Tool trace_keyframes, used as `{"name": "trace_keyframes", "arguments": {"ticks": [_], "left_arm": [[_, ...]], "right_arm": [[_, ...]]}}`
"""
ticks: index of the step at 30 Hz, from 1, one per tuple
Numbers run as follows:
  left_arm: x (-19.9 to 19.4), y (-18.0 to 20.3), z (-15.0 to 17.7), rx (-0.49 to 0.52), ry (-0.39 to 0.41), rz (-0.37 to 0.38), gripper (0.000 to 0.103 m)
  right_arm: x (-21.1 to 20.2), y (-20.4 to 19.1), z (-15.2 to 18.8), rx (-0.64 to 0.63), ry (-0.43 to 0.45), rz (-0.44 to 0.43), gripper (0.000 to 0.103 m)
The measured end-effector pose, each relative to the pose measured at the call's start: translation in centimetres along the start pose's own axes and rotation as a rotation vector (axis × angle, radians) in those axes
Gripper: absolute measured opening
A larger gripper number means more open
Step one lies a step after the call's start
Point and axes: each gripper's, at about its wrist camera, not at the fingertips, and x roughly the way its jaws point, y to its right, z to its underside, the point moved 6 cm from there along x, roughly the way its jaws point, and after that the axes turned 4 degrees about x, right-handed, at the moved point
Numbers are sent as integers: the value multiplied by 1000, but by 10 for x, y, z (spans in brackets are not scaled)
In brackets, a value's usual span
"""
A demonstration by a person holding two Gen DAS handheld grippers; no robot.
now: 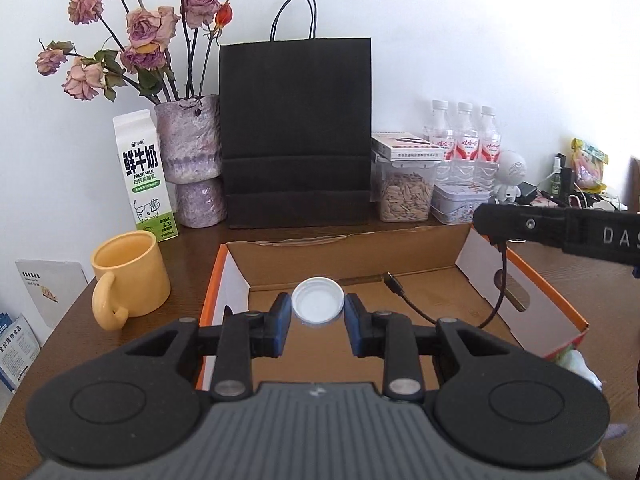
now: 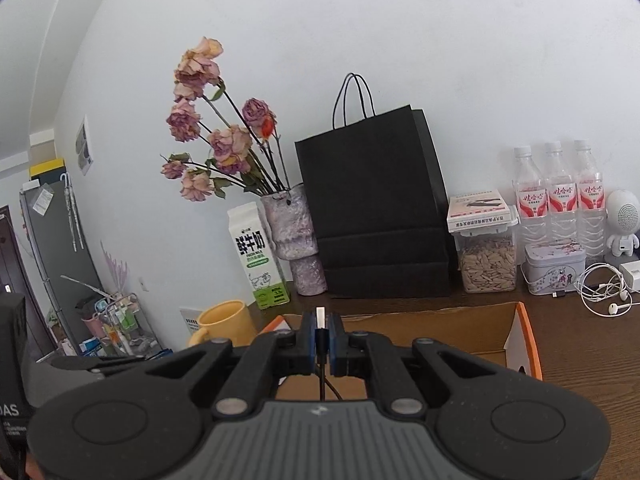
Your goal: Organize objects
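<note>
My left gripper (image 1: 317, 312) is shut on a white bottle cap (image 1: 317, 300), held with its hollow side up above an open cardboard box (image 1: 360, 248) with orange outer walls. My right gripper (image 2: 321, 336) is shut on the plug end of a black USB cable (image 2: 320, 322), its metal tip pointing up. In the left wrist view the right gripper (image 1: 486, 220) reaches in from the right over the box's right wall, and the USB cable (image 1: 502, 292) hangs down from it into the box, its other plug lying on the box floor.
Along the wall stand a milk carton (image 1: 142, 172), a vase of dried roses (image 1: 192, 160), a black paper bag (image 1: 296, 128), a seed jar (image 1: 406, 192), a tin (image 1: 460, 202) and three water bottles (image 1: 464, 140). A yellow mug (image 1: 128, 276) sits left of the box. White earphones (image 2: 604, 292) lie right.
</note>
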Motion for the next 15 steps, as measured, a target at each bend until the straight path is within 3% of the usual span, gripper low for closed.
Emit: {"name": "trace_keyframes", "arguments": {"ticks": [4, 5, 6, 7, 8, 9, 10, 11, 15], "left_arm": [[29, -6, 2, -16, -29, -9, 31], [35, -8, 3, -22, -38, -14, 40], [39, -10, 4, -32, -44, -19, 66], [42, -13, 5, -43, -46, -26, 82], [44, -16, 5, -54, -44, -40, 103], [44, -17, 5, -60, -36, -53, 103], [43, -18, 5, -60, -33, -52, 103], [42, -19, 3, -62, -30, -48, 103], [33, -21, -2, -62, -17, -65, 103]], "right_arm": [[31, 20, 11, -21, -58, 67, 9], [37, 25, 15, -28, -78, 93, 11], [41, 29, 19, -37, -96, 119, 17], [44, 32, 22, -41, -107, 136, 25], [47, 38, 25, -47, -122, 163, 52], [49, 42, 28, -53, -136, 185, 79], [50, 44, 30, -58, -143, 198, 87], [49, 45, 31, -61, -148, 206, 93], [43, 41, 28, -86, -133, 228, 100]]}}
